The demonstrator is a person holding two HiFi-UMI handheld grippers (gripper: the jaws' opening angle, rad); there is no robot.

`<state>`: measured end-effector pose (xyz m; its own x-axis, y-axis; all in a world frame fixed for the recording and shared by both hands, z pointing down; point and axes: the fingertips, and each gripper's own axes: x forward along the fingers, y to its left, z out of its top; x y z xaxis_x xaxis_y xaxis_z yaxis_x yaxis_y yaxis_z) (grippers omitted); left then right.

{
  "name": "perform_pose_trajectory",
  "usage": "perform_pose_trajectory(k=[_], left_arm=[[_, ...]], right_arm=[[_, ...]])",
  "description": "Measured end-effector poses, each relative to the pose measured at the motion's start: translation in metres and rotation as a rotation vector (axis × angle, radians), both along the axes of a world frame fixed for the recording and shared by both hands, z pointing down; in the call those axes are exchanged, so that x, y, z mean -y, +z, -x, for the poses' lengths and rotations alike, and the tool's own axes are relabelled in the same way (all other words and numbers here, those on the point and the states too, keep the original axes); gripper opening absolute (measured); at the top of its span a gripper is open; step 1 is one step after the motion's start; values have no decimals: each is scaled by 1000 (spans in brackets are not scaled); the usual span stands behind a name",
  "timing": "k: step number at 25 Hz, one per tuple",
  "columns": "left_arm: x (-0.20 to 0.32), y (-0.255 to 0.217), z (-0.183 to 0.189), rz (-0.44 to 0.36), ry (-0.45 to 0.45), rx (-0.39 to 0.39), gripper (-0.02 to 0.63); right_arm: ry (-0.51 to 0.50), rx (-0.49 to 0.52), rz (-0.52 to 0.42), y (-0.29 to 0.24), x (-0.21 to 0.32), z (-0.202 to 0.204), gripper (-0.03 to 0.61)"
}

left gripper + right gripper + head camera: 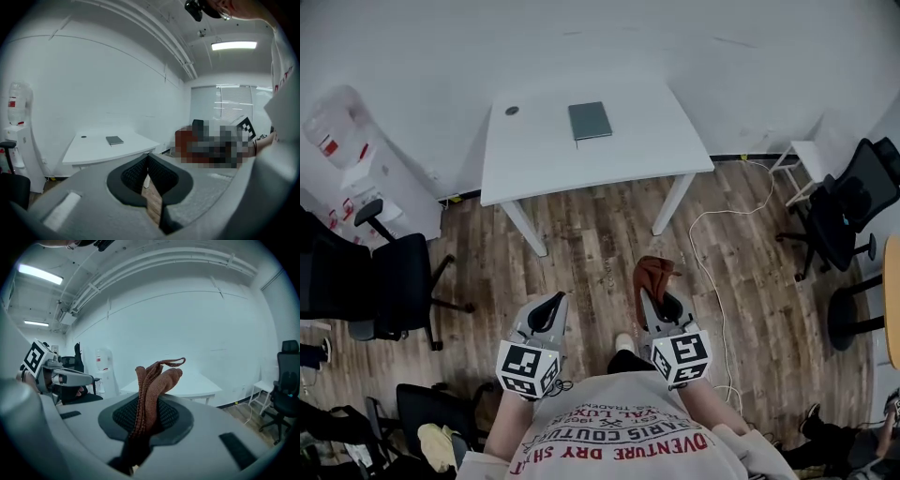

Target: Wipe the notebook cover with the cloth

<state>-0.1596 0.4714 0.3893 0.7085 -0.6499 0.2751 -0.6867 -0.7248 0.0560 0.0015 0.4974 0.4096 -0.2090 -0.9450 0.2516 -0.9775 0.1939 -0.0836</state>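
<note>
A grey-green notebook (590, 120) lies flat near the back middle of the white table (534, 159); it also shows small in the left gripper view as the notebook (114, 140). I stand well back from the table. My right gripper (652, 292) is shut on a rust-brown cloth (653, 275), which sticks up out of the jaws as the cloth (152, 390). My left gripper (553, 305) is shut with nothing in it, its jaws meeting at the tips in the left gripper view (148, 157).
Black office chairs stand at the left (398, 281) and right (848, 202). A water dispenser (356, 159) is by the left wall. A white cable (712, 253) runs over the wooden floor, and a small white stool (797, 169) stands at the right.
</note>
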Motion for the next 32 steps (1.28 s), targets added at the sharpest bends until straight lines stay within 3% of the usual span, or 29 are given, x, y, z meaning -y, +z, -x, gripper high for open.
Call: perform_pose_trajectory(k=[5, 11, 19, 32], left_arm=[[53, -12, -52, -17, -49, -9, 9], [96, -8, -83, 18, -68, -22, 9], [181, 2, -68, 32, -156, -37, 9], [385, -14, -68, 11, -22, -78, 9]], right_arm=[[-9, 4, -7, -10, 55, -67, 72], [-58, -2, 11, -11, 109, -103, 72], [-81, -5, 24, 0, 182, -107, 72], [26, -48, 20, -21, 362, -94, 74]])
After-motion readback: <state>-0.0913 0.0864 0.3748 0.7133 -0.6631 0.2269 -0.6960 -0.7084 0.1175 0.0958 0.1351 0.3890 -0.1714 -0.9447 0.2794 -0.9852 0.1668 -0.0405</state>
